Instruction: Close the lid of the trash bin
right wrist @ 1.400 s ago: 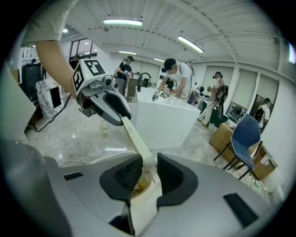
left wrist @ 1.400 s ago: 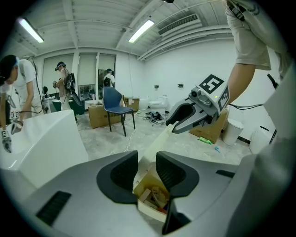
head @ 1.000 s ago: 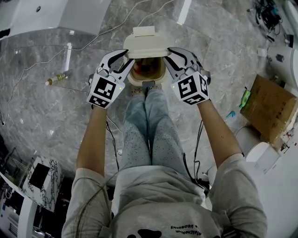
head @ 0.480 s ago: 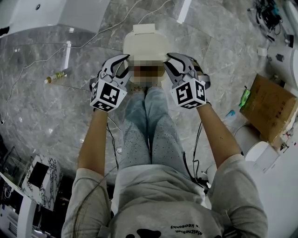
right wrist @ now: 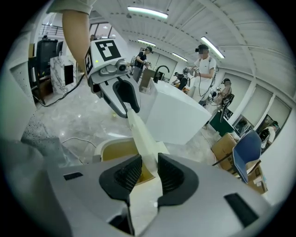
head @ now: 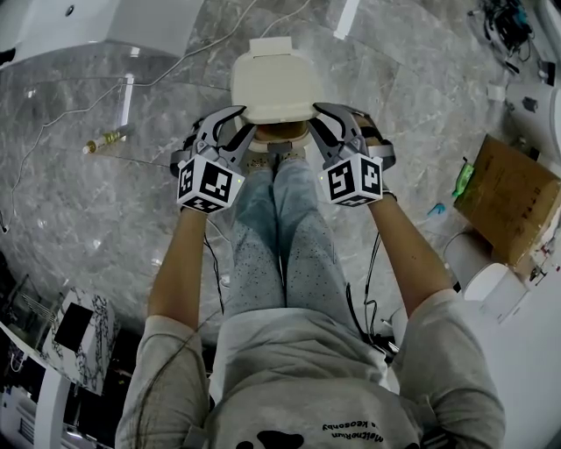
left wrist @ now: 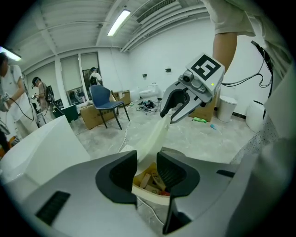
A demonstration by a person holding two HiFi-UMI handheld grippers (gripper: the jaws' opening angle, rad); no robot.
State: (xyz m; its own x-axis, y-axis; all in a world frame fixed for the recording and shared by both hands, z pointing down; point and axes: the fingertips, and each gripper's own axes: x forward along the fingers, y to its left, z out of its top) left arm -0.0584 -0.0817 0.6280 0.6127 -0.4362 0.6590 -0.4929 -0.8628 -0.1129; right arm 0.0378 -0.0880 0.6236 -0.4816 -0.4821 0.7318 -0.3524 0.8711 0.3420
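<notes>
Trash bin lid (head: 273, 83) hangs tilted over the open trash bin (right wrist: 104, 147), hinged at the far side with its near edge raised off the rim. It spans the gap between the two grippers. The left gripper (head: 237, 124) is clamped on the lid's left edge and the right gripper (head: 323, 118) on its right edge. In each gripper view the cream rim runs in between the dark pads.

Grey marbled floor (head: 412, 114) spreads all round. A big white counter (head: 96, 26) stands out past the left gripper, beyond the bin. The person's legs (head: 272, 228) come down between the two grippers, feet right up against the bin's near side. A cardboard box (head: 507, 197) sits well off to the outer side of the right gripper. A blue chair (left wrist: 104, 98) stands far across the room in the left gripper view, with other people working farther back.

Under the raised lid, just below the left gripper's jaws, scraps of rubbish (left wrist: 150, 180) lie in the bin. A small bottle (head: 107, 142) lies out to the left gripper's outer side. Thin cables (head: 188, 61) trail over the floor near it, running towards the counter.
</notes>
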